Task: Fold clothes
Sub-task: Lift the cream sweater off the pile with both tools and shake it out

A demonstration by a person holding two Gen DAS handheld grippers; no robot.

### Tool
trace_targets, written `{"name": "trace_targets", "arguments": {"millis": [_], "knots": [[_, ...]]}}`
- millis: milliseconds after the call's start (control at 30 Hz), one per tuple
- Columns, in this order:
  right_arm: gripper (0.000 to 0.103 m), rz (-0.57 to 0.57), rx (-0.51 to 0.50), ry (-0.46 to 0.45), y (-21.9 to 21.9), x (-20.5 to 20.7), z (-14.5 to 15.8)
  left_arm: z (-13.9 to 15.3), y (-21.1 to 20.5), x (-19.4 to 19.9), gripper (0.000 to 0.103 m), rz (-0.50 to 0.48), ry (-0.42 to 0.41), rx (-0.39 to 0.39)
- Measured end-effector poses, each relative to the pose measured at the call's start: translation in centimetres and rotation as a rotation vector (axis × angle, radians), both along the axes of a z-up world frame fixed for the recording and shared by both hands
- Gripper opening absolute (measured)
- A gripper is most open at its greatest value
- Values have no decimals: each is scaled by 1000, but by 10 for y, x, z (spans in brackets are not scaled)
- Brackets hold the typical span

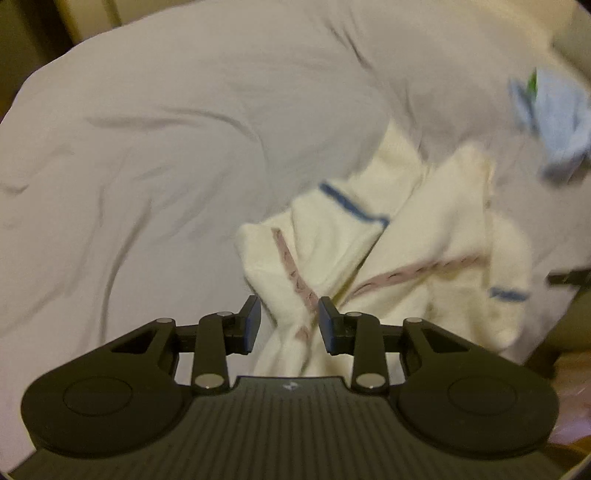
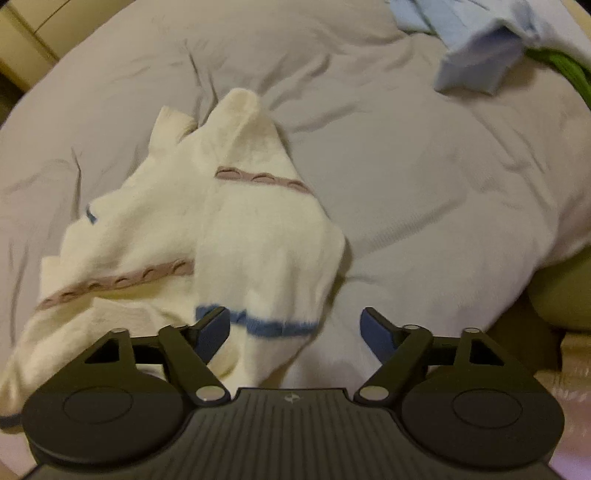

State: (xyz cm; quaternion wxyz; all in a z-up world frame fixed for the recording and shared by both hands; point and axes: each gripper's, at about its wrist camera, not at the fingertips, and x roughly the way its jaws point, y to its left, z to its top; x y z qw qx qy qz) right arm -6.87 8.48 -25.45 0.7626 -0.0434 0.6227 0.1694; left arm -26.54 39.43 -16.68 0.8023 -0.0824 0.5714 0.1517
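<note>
A cream knitted garment (image 1: 406, 236) with blue stripes and mauve trim bands lies crumpled on the grey bed sheet (image 1: 147, 166). My left gripper (image 1: 290, 321) points down over it. A bunched fold with a mauve band runs up between the fingers; the right pad looks to touch it and the left pad stands just clear. In the right wrist view the same garment (image 2: 229, 229) spreads out in front. My right gripper (image 2: 295, 326) stands wide open above its near hem, where a blue stripe (image 2: 273, 326) crosses between the fingers.
A light blue garment (image 2: 476, 55) lies at the far right of the bed, also in the left wrist view (image 1: 554, 118), with something green (image 2: 569, 70) beneath it. The bed's edge drops off at the right (image 2: 554, 280). Pale furniture (image 2: 26, 33) stands beyond the far left corner.
</note>
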Motion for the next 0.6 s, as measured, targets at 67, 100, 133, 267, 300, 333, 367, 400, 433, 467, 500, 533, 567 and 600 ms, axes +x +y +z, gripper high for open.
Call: {"name": "trace_targets", "arguments": {"millis": [67, 100, 133, 267, 300, 333, 367, 400, 433, 467, 500, 533, 567, 600], "knots": [[72, 35, -23, -13, 10, 11, -12, -30, -8, 18, 29, -42, 49, 13], [72, 57, -27, -26, 15, 15, -17, -44, -11, 26, 29, -63, 73, 28], [74, 83, -30, -39, 20, 17, -21, -57, -15, 33, 29, -83, 98, 50], [89, 193, -10, -40, 49, 23, -45, -95, -20, 51, 30, -134, 170, 119], [89, 221, -22, -39, 57, 23, -53, -102, -20, 53, 26, -134, 179, 136], [84, 248, -48, -41, 65, 22, -61, -107, -20, 55, 17, -135, 182, 156], [69, 277, -74, -47, 72, 22, -68, -109, -20, 57, 12, -137, 182, 180], [38, 305, -87, -53, 77, 22, -72, -106, -17, 56, 11, -109, 165, 188], [13, 317, -79, -54, 79, 24, -71, -100, -11, 54, 11, -62, 139, 187], [6, 313, -71, -63, 78, 27, -65, -93, -4, 52, 11, -11, 109, 188], [6, 303, -62, -89, 76, 32, -54, -81, 5, 47, 10, 53, 74, 191], [6, 290, -43, -129, 71, 39, -40, -67, 17, 41, 10, 119, 36, 197], [6, 276, -19, -176, 66, 48, -22, -51, 30, 32, 10, 188, -1, 202], [6, 262, 5, -223, 60, 57, -5, -35, 45, 23, 9, 260, -38, 206]]}}
